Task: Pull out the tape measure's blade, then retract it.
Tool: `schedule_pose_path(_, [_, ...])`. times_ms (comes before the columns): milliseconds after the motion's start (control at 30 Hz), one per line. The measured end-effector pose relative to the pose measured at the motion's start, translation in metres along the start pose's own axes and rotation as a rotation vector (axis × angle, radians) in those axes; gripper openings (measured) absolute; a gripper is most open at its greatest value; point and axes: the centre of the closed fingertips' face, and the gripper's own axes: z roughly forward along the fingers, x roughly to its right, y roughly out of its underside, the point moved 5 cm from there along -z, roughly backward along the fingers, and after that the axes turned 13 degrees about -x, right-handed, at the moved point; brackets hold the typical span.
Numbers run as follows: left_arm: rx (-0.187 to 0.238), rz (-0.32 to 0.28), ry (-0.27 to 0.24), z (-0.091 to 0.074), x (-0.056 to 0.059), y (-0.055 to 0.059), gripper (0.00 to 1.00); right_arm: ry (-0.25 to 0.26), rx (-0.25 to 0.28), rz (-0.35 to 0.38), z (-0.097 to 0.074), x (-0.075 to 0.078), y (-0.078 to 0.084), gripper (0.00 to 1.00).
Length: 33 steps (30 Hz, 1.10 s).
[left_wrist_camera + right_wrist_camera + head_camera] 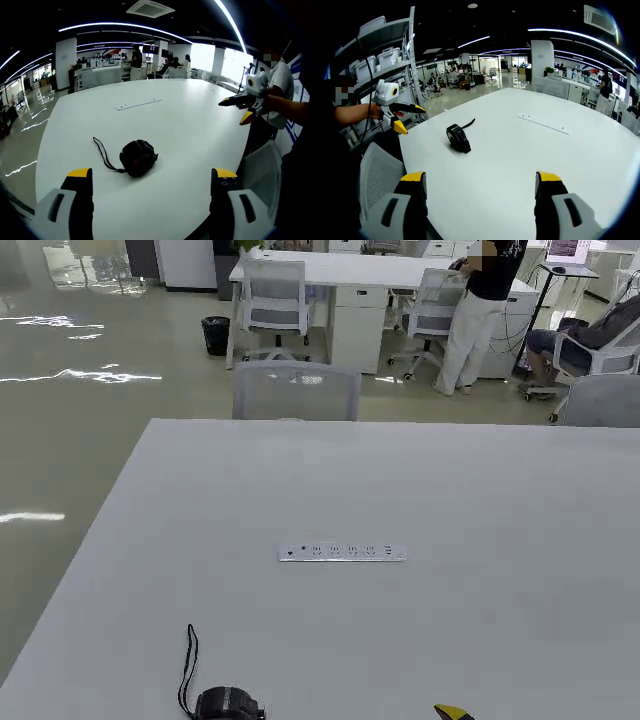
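Observation:
A black tape measure (228, 704) lies near the table's front edge, its black wrist strap (188, 665) trailing away from it and its blade fully inside. In the left gripper view the tape measure (138, 156) sits just ahead of my open left gripper (152, 175), apart from both jaws. My open right gripper (481, 177) is farther from the tape measure (458, 137), which lies ahead and to its left. Each gripper appears in the other's view, held off the table's edge: the right gripper (237, 109) and the left gripper (409, 118). One yellow fingertip (452, 712) pokes in at the head view's bottom edge.
A white power strip (342, 553) lies mid-table on the white table (480, 500). A grey mesh chair (296, 390) stands at the far edge. Desks, chairs and people are in the room behind. Shelving (385, 55) stands near the table.

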Motion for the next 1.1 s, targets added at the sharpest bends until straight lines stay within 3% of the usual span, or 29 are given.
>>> schedule_pose_path(1100, [-0.028,0.06,0.003,0.007,-0.003,-0.008,0.99,-0.012,0.014,-0.076,0.0,-0.001,-0.009,0.91])
